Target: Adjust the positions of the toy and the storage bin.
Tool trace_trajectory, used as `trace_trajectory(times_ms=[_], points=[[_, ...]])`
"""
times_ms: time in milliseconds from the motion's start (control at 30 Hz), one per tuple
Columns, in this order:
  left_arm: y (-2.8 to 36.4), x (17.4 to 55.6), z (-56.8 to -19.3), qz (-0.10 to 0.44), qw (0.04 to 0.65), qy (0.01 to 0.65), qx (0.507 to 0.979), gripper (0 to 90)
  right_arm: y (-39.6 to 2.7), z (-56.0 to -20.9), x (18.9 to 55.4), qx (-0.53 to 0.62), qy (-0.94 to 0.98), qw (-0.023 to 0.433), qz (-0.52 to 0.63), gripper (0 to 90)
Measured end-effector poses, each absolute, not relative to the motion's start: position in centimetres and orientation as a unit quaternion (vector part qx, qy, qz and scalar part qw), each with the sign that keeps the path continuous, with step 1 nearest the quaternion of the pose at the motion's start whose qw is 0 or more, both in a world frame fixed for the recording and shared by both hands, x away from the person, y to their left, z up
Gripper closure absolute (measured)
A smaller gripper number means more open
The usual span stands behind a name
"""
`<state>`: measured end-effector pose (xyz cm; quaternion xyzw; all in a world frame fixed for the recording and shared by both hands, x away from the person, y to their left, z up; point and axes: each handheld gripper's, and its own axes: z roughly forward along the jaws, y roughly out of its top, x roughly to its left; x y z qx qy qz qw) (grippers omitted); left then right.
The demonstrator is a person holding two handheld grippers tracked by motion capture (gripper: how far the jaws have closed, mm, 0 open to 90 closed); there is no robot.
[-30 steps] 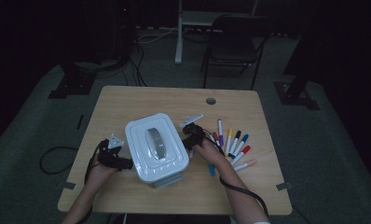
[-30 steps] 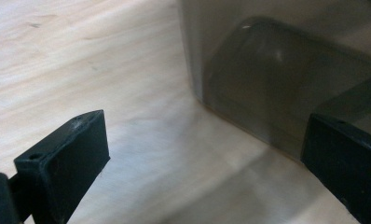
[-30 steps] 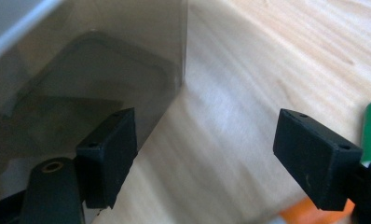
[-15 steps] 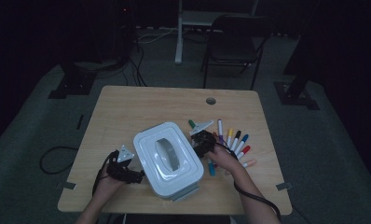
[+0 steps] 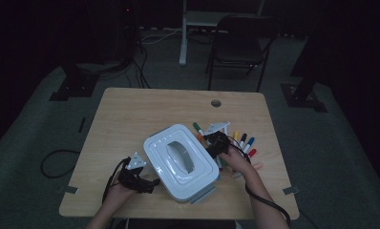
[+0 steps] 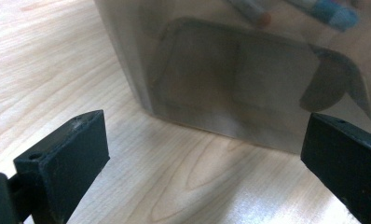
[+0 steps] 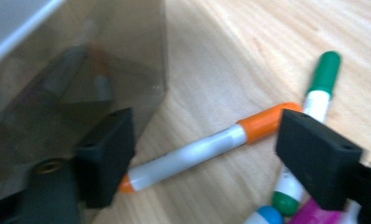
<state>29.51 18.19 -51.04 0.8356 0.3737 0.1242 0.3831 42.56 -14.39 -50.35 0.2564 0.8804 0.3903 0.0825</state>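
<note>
Scene: we see a person at a wooden tabletop, a gripper in each hand, either side of a lidded plastic box.
Box: its white lid faces up, its walls are smoky and see-through, and it sits turned at an angle between our two grippers.
Left gripper: we see its jaws spread wide and holding nothing; the box's clear wall stands just ahead of them, apart from both tips.
Right gripper: its jaws are spread wide too. The box's corner lies just beside one jaw.
Markers: they lie in a loose row beyond the right gripper. An orange marker lies flat on the wood between the right jaws, one end beside a jaw, and a green marker runs behind the other jaw.
</note>
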Motion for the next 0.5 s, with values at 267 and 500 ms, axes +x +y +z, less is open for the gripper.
trace_trajectory(times_ms=[267, 500], points=[[19.3, 28.5, -49.4, 0.130, 0.369, 0.375, 0.841, 1.3, -16.5, -48.9, 42.3, 0.281, 0.856, 0.139, 0.411, 18.2], [20.1, 27.2, -46.2, 0.138, 0.394, 0.367, 0.832, 1.4, -20.0, -48.1, 41.2, 0.323, 0.826, 0.160, 0.432, 18.0]])
